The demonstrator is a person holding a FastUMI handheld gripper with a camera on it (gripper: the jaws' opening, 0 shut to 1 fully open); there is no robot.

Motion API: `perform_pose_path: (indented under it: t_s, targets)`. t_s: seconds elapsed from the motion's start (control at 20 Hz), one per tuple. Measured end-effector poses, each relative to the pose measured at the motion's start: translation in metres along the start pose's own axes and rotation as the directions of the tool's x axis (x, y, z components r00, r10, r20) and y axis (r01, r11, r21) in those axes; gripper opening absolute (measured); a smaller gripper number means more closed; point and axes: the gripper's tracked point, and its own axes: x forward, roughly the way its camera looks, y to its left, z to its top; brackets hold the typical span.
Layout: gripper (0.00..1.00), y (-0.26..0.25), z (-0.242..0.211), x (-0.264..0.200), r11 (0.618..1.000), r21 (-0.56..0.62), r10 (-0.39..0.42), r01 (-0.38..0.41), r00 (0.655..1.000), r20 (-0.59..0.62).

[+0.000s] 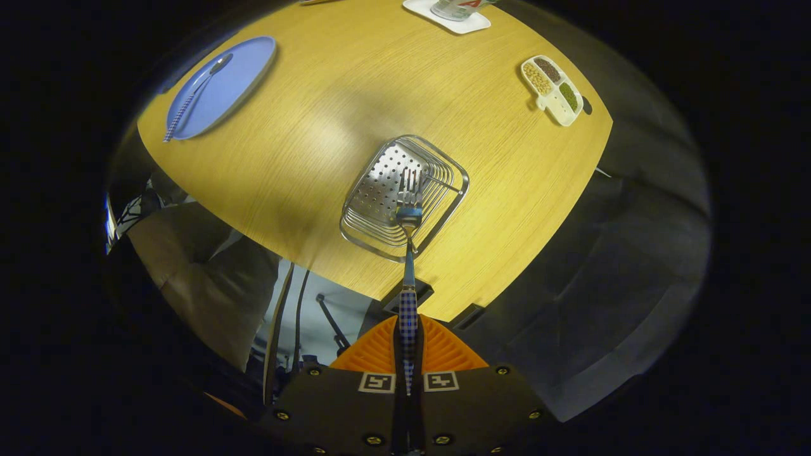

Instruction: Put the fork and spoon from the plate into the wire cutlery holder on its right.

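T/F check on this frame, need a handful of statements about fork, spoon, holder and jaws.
1. The gripper has its jaws shut on the fork handle. True.
2. The fork's tines hang over the wire cutlery holder. True.
3. The spoon already lies in the holder. False: it lies on the blue plate.
4. The holder lies tipped on its side. False: it stands upright on the table, its opening up.
5. The divided dish holds three kinds of beans. True.

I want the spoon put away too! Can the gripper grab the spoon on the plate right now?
Probably not yet: the gripper is shut on the fork above the wire holder. The spoon lies unblocked on the plate.
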Motion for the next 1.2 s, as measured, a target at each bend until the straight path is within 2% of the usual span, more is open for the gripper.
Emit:
perform_pose_path:
  t_s: [0.3, 0.55, 0.65, 0.95, 1.0, 1.05, 1.1, 1.2]
  targets:
    - [0.02, -0.003, 0.014, 0.014, 0.999, -0.043, -0.001, -0.001, 0.998, -0.06]
    - [0.02, -0.005, 0.023, 0.025, 1.0, -0.027, 0.006, -0.007, 0.998, -0.063]
    - [0.07, -0.006, 0.027, 0.026, 1.0, 0.001, 0.007, -0.007, 0.999, -0.047]
    - [0.12, -0.007, 0.032, 0.024, 1.0, 0.019, 0.01, -0.01, 1.0, -0.009]
    - [0.22, -0.008, 0.034, 0.02, 1.0, 0.022, 0.008, -0.008, 1.0, 0.001]
    - [0.51, -0.011, 0.035, 0.019, 1.0, 0.026, 0.003, -0.003, 1.0, 0.011]
    - [0.57, -0.012, 0.033, 0.016, 0.999, 0.033, -0.004, 0.003, 1.0, 0.018]
    - [0.61, -0.015, 0.033, 0.008, 0.999, 0.046, -0.015, 0.014, 0.999, 0.036]
